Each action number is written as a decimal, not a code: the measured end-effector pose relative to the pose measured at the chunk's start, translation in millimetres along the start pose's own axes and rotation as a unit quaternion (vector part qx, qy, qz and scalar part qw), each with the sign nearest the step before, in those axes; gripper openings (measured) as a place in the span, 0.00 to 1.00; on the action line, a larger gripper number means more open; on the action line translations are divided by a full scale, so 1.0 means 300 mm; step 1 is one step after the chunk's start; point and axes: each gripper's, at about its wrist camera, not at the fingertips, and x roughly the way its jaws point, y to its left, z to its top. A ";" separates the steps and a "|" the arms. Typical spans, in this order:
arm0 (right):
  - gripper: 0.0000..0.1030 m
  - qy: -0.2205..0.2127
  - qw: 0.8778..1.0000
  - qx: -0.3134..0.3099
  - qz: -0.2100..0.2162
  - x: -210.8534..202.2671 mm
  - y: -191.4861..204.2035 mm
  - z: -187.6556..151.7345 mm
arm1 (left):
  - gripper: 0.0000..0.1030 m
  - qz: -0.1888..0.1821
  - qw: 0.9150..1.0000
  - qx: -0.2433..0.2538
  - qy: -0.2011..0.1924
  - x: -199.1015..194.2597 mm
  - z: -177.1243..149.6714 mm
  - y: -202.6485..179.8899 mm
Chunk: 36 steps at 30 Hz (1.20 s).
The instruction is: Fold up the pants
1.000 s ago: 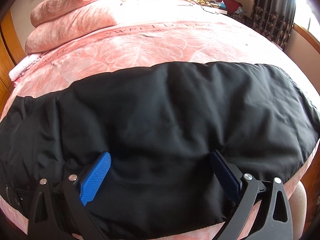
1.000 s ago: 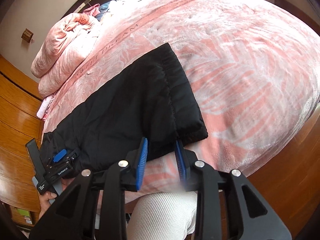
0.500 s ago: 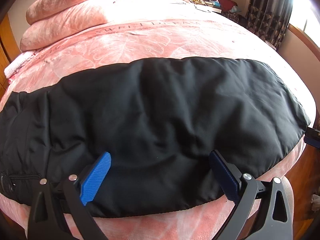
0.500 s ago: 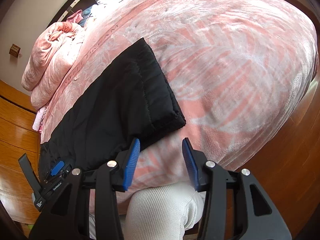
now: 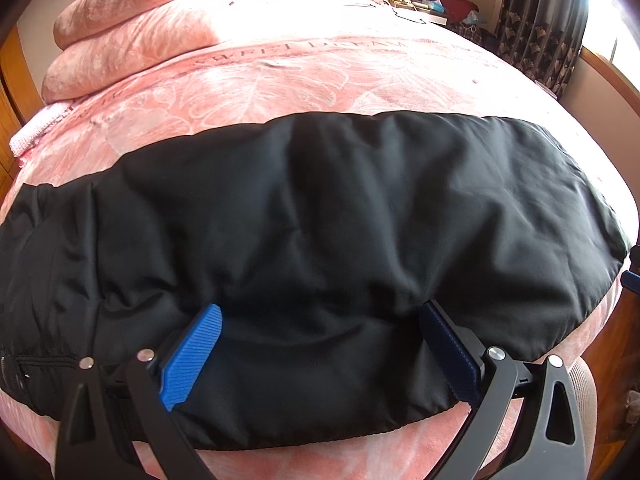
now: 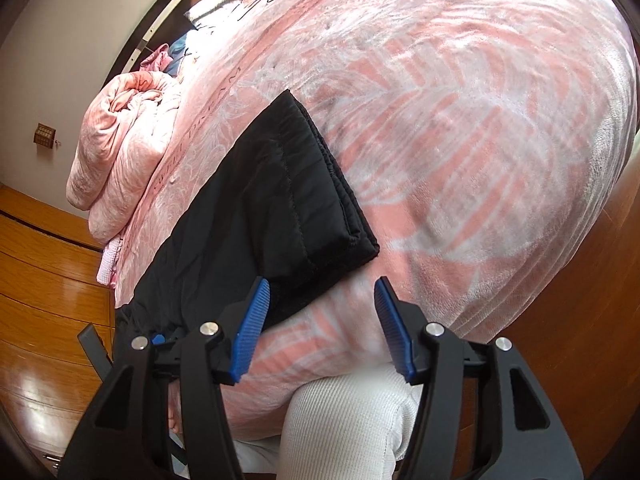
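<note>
Black padded pants [image 5: 320, 220], lengthwise on pink bed [image 5: 280, 88]; left gripper [image 5: 320, 344] and right gripper [image 6: 320, 320] fingers spread, empty; advised: pinch both hem layers squarely

Open bed beyond the pants, bedding heaped at one end

Bare pink bed [image 6: 460, 128] lies wide past the pants [image 5: 320, 240] hem; a heaped quilt [image 5: 132, 40] blocks the far left corner, and the person's knee [image 6: 344, 432] sits under the right tongs [image 6: 320, 328].
</note>
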 end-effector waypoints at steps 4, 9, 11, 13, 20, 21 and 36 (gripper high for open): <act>0.54 0.006 1.000 0.009 0.002 0.050 0.001 0.015 | 0.97 -0.002 1.000 -0.003 0.003 0.000 0.003 0.001; 0.52 0.005 1.000 0.005 0.000 0.092 0.014 0.038 | 0.97 -0.001 1.000 -0.007 0.003 0.004 0.008 0.003; 0.32 0.007 1.000 0.001 0.014 0.100 0.022 0.044 | 0.97 -0.004 1.000 -0.009 0.003 0.005 0.011 0.007; 0.16 -0.006 0.999 -0.008 0.035 0.081 0.049 0.046 | 0.97 -0.009 1.000 -0.013 0.004 0.001 0.014 0.016; 0.10 -0.067 0.991 -0.091 0.067 -0.081 0.246 0.130 | 0.96 0.004 0.999 -0.044 -0.004 -0.032 0.021 0.088; 0.10 -0.078 0.990 -0.096 0.073 -0.112 0.262 0.146 | 0.97 0.002 0.999 -0.051 -0.014 -0.049 0.027 0.097; 0.10 -0.075 0.995 -0.032 -0.058 -0.016 0.099 0.134 | 0.96 -0.019 0.999 -0.042 0.008 -0.018 0.014 0.111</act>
